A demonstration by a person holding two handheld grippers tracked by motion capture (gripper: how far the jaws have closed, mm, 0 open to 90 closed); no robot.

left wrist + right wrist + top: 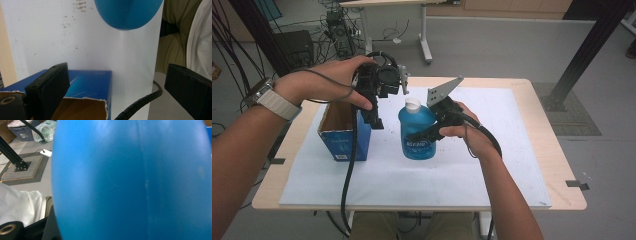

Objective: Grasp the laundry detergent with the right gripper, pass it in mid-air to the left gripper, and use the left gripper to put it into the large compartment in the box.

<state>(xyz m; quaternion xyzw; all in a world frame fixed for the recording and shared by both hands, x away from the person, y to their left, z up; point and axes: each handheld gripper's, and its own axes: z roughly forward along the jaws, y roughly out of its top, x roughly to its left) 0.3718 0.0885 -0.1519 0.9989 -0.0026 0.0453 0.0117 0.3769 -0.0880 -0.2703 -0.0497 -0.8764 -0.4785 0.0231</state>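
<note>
Bottles: one, blue bottle (417, 131), upright on the white mat (512, 150).
Boxes: one, open blue box (343, 131), left of the bottle.
Left gripper (376, 116): jaws spread, empty, above the box.
Right gripper (427, 131): clamped on the bottle.

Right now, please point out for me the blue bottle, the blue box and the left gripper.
blue bottle (417, 135): high view, on the blue body below the white cap.
blue box (343, 142): high view, on the blue front wall.
left gripper (116, 87): left gripper view, midway between its two open black jaws.
</note>
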